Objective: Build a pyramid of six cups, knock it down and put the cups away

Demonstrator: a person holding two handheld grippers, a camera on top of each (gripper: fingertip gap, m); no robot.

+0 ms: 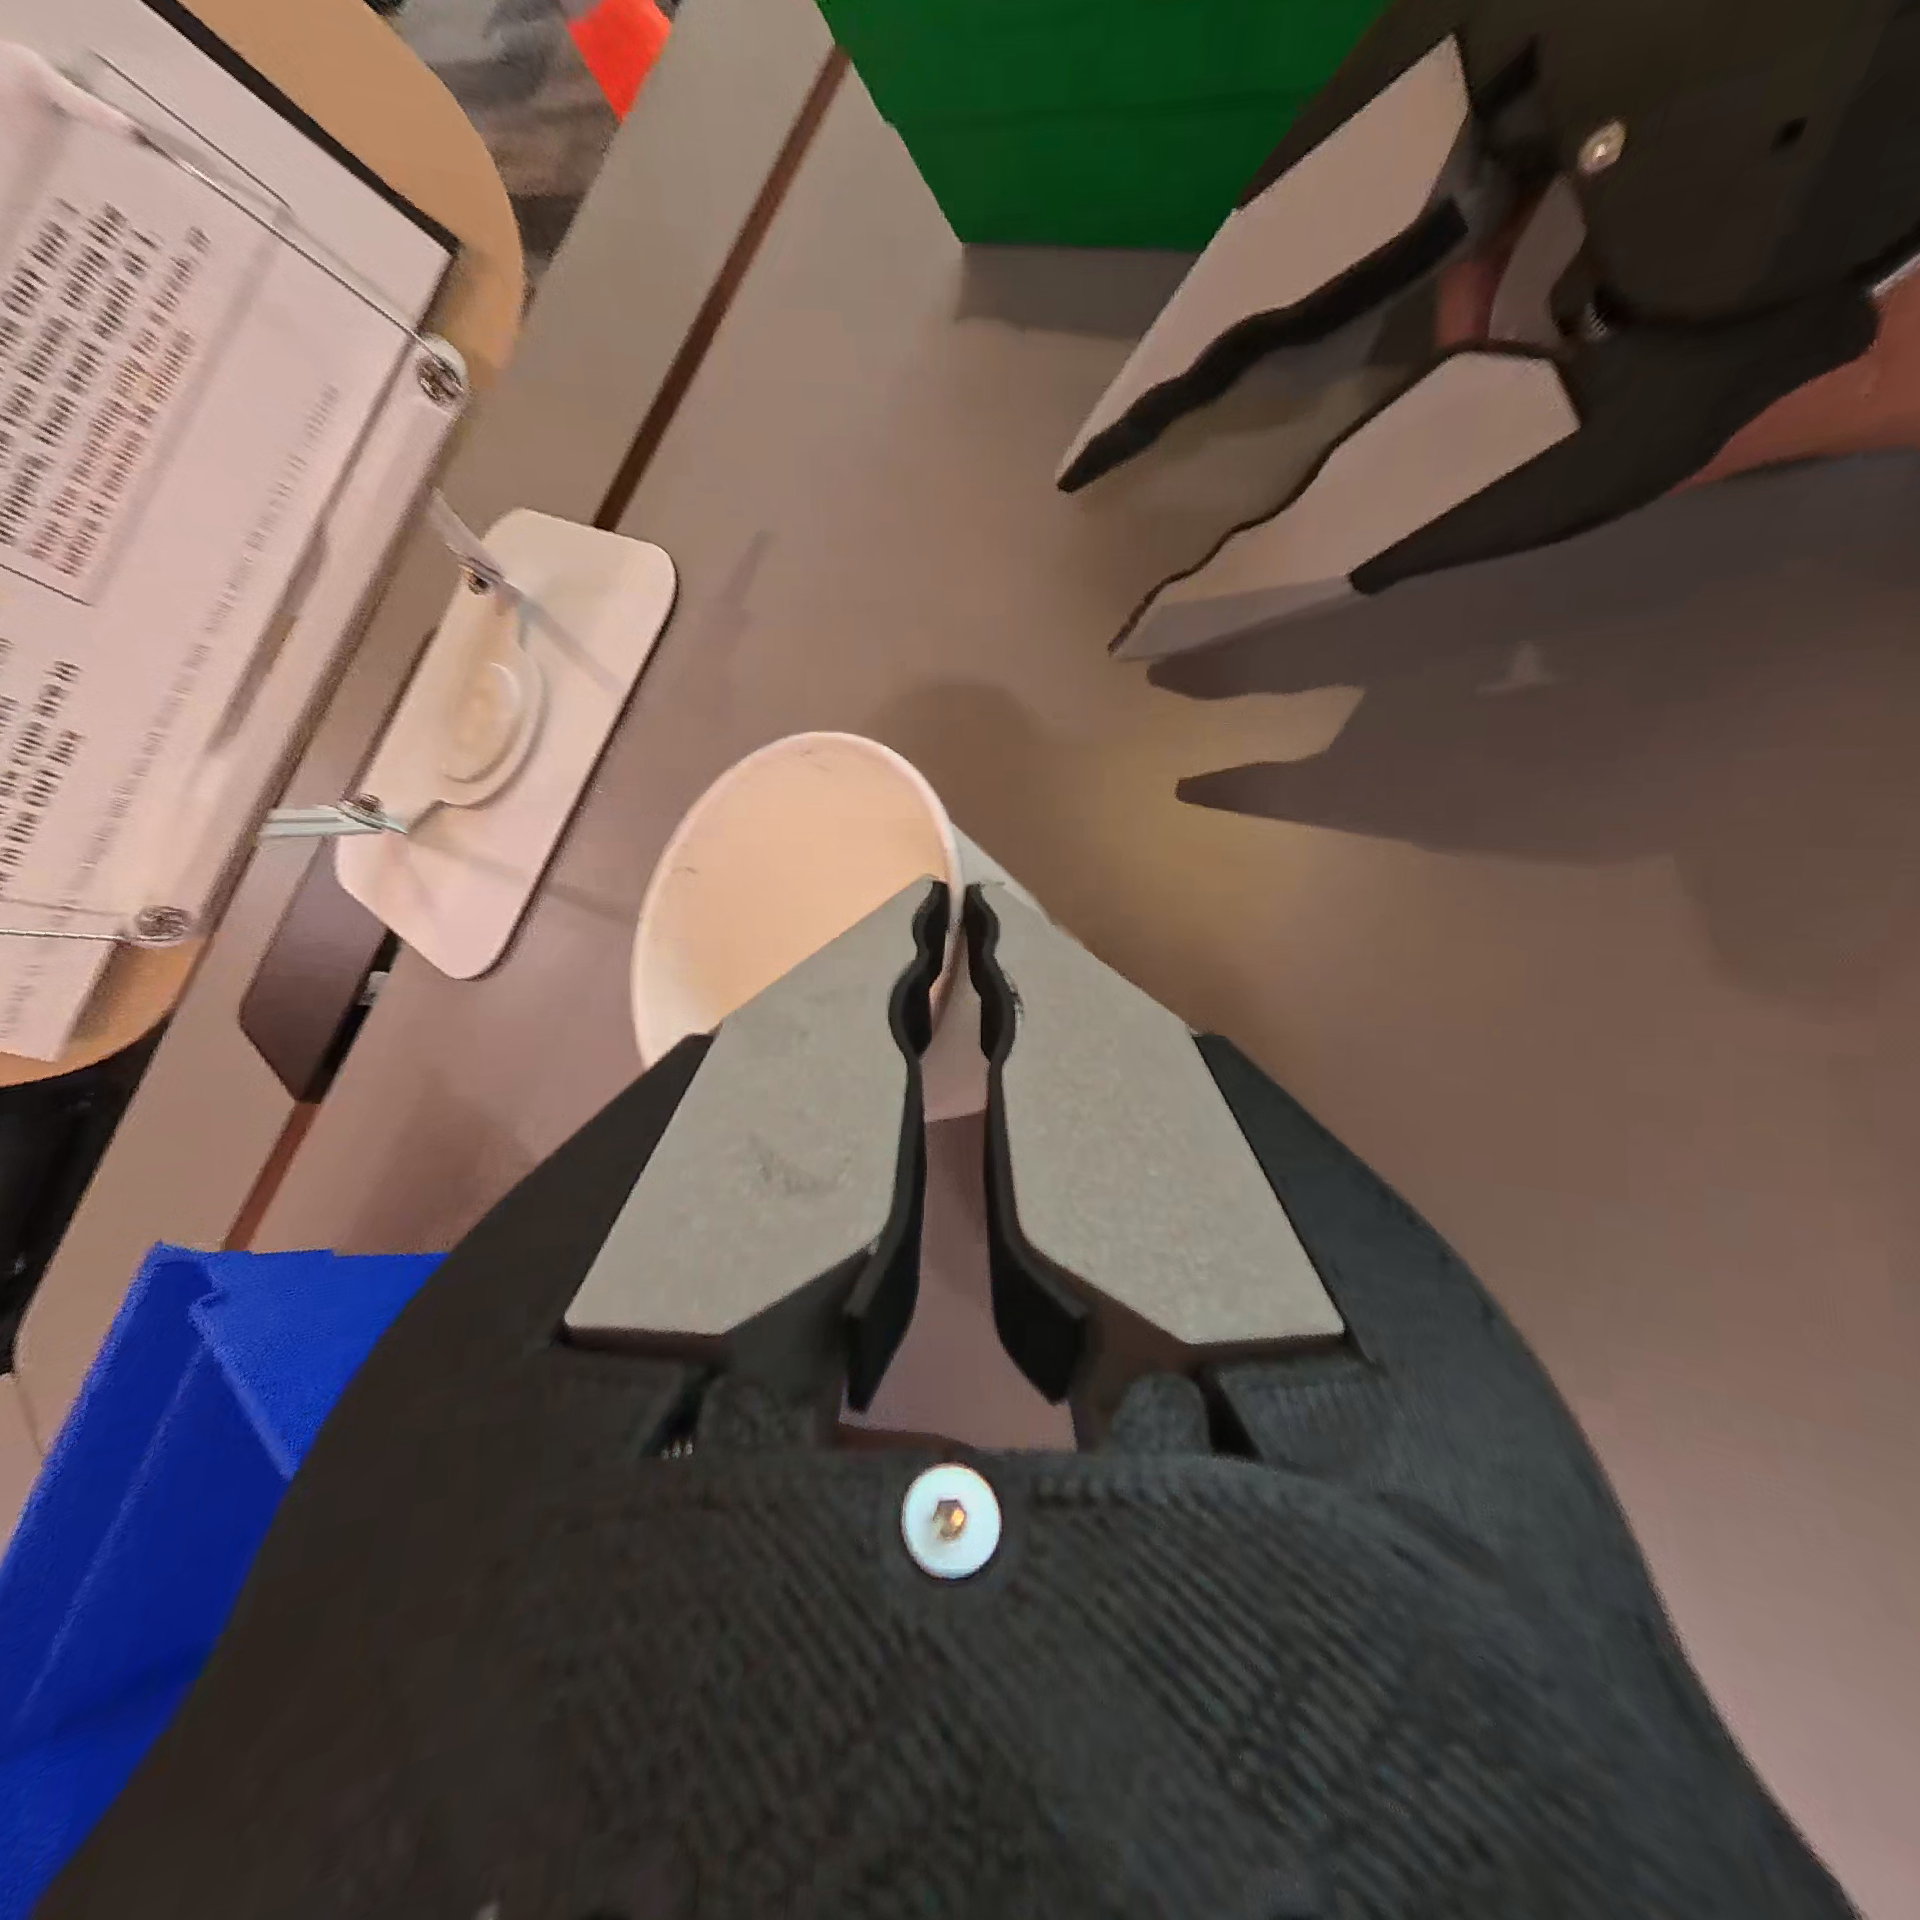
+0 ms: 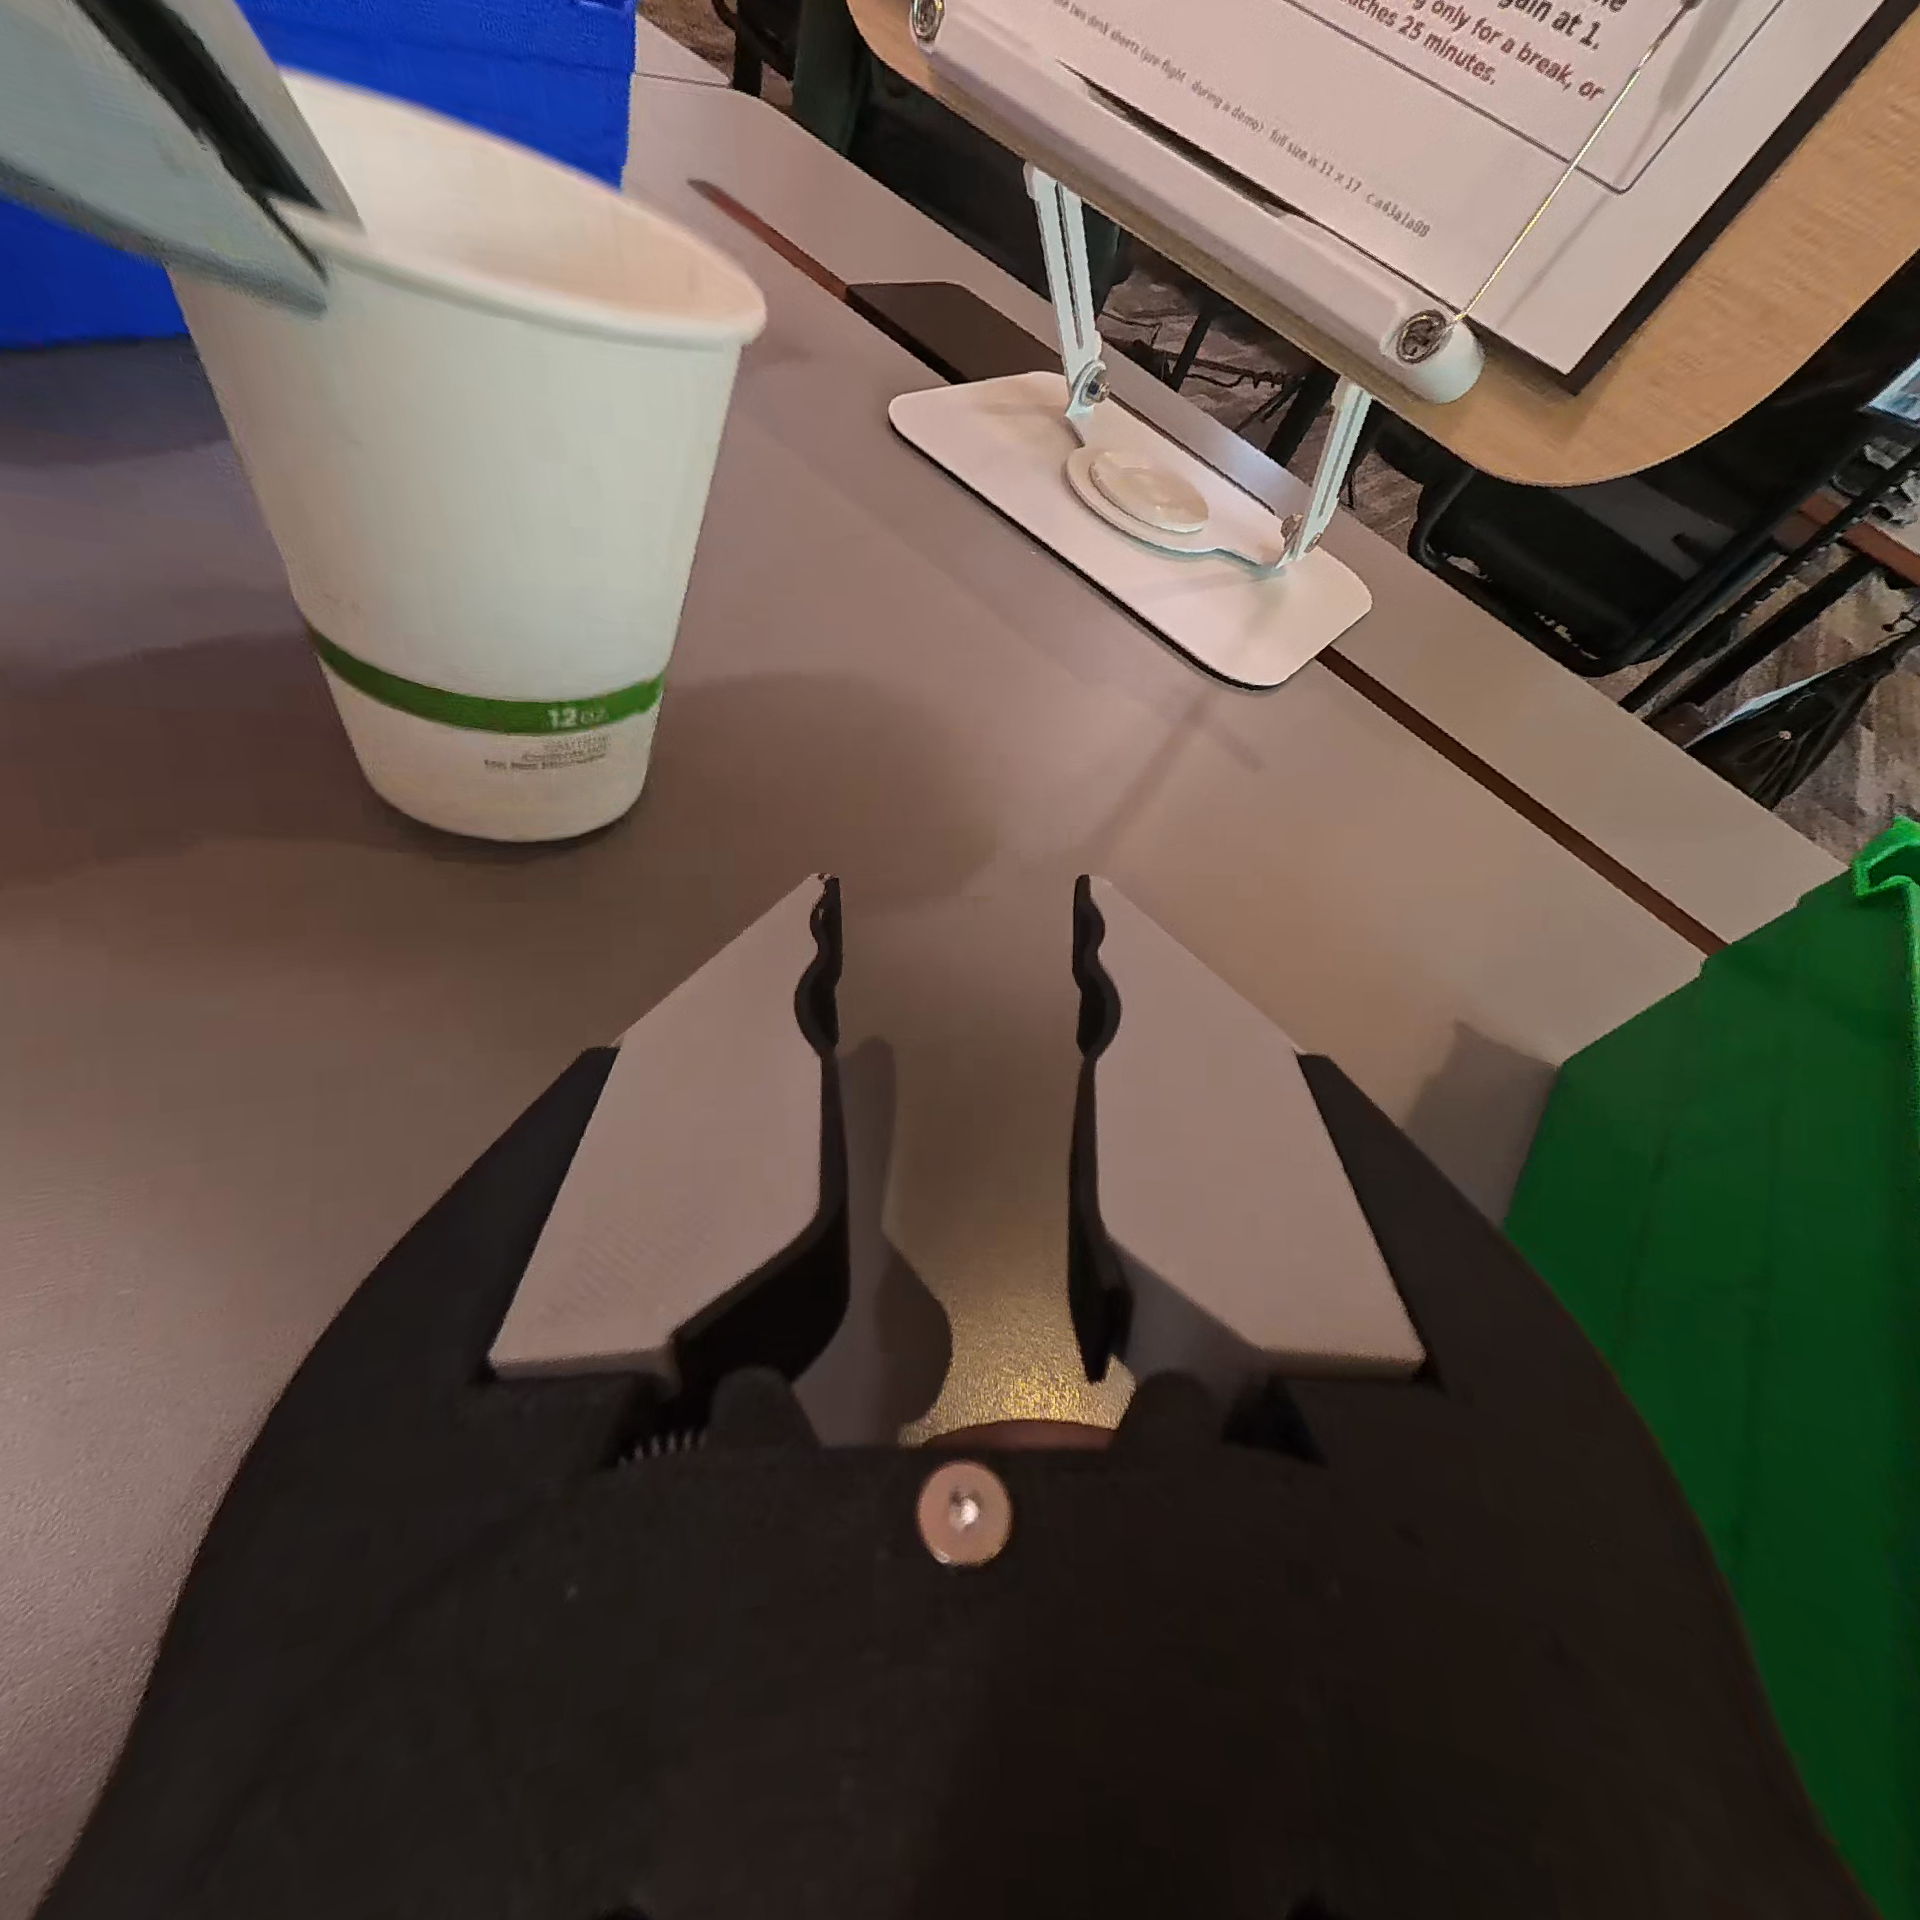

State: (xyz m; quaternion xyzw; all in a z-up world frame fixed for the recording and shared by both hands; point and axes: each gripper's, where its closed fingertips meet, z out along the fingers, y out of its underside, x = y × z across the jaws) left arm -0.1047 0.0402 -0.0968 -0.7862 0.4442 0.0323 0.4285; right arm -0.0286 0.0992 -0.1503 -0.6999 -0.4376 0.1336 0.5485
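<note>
— What have you got on the left side?

— My left gripper [image 1: 957, 894] is pinched on the rim of a white paper cup [image 1: 790, 883]: one finger inside the mouth, one outside against the wall, with only the cup's wall between them. In my right wrist view the same cup [image 2: 488, 520] stands upright on the grey table [image 2: 935, 727] at about ten o'clock, a green band near its base, with my left fingers [image 2: 208, 177] biting the rim from above.

— What lies around it?

— In the left view, a blue bin [image 1: 177, 1455] sits at eight o'clock. A white stand [image 1: 520, 727] holding a printed sign [image 1: 156, 468] is at ten o'clock, just beside the cup. A green bin [image 1: 1091, 114] is at twelve.

— And your right side?

— My right gripper [image 2: 956, 904] holds nothing; its jaws stand moderately apart over bare table. From the left view it [image 1: 1132, 561] shows at two o'clock, apart from the cup. In the right view the green bin [image 2: 1714, 1351] is at four o'clock, the stand [image 2: 1143, 520] at one.
</note>
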